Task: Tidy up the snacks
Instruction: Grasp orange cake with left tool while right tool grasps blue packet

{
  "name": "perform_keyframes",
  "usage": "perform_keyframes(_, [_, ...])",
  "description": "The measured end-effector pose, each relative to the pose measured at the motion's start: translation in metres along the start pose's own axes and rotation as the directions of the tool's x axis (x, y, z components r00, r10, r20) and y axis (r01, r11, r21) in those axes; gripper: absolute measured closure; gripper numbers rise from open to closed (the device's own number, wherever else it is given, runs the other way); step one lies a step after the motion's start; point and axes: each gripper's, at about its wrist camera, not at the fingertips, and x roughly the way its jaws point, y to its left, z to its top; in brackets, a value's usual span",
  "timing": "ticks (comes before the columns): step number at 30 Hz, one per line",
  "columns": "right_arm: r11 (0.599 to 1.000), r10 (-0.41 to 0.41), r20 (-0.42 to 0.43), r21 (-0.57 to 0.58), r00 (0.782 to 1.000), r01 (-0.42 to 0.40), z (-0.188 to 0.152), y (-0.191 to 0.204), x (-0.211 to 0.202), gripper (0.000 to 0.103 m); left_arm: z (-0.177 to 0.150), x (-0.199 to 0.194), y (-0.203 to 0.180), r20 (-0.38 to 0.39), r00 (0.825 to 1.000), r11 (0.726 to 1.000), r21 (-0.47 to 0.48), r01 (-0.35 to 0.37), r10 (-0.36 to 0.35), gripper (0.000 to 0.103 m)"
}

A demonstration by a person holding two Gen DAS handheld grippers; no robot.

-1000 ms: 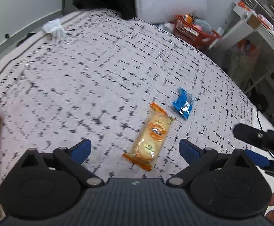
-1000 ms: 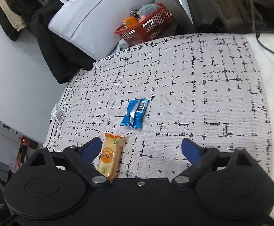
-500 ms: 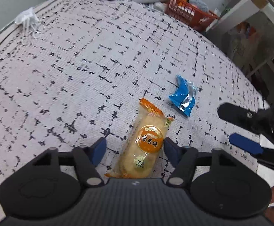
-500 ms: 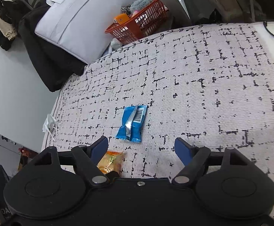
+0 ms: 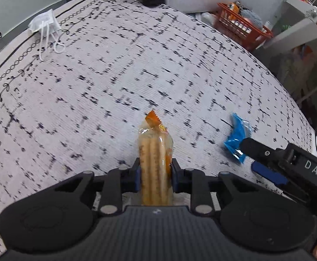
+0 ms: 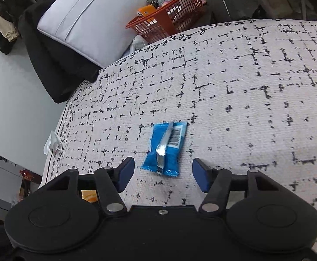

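My left gripper is shut on an orange cracker packet, turned on its edge and held over the patterned cloth. A blue snack wrapper lies flat on the cloth. My right gripper is open, its blue pads either side of the wrapper's near end, not touching it. In the left wrist view the blue wrapper lies to the right, with the right gripper's fingers at it. A bit of the orange packet shows at the lower left of the right wrist view.
A white face mask lies near the cloth's far left edge. Beyond the far edge are an orange basket with items, a white bag and dark clothing. Shelving stands to the right.
My left gripper closed on the orange packet and lifted it on edge. My right gripper moved forward so the blue wrapper now lies between its open fingers.
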Motion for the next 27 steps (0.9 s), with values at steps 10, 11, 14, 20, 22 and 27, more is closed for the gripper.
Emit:
perform_keyframes(10, [0.985,-0.089,0.035,-0.148,0.995,0.093,-0.006,0.022,0.017,0.064,0.007,-0.010,0.021,-0.008,1.000,1.000,-0.011,-0.026,0.026,0.078])
perform_keyframes(11, [0.985,-0.081,0.025,-0.152,0.996,0.084,-0.007,0.022,0.016,0.065,0.008,-0.012,0.023,-0.007,1.000,0.999,-0.012,-0.030,0.030,0.078])
perform_keyframes(14, [0.986,-0.068,0.002,-0.151,0.998,0.067,-0.008,0.022,0.013,0.068,0.011,-0.021,0.029,0.008,0.999,0.999,-0.024,-0.038,0.039,0.078])
perform_keyframes(20, [0.987,-0.046,-0.037,-0.154,0.998,0.040,-0.012,0.029,0.006,0.077,0.005,-0.033,0.041,0.025,0.998,0.997,-0.058,-0.055,0.056,0.078])
perform_keyframes(22, [0.987,-0.028,-0.042,-0.159,0.999,0.021,-0.013,0.032,0.001,0.077,0.002,-0.038,0.044,0.027,0.998,0.996,-0.065,-0.061,0.062,0.078])
perform_keyframes(27, [0.985,0.020,-0.034,-0.172,0.999,-0.026,-0.012,0.039,-0.011,0.079,0.002,-0.058,0.047,0.059,0.995,0.994,-0.074,-0.075,0.079,0.078])
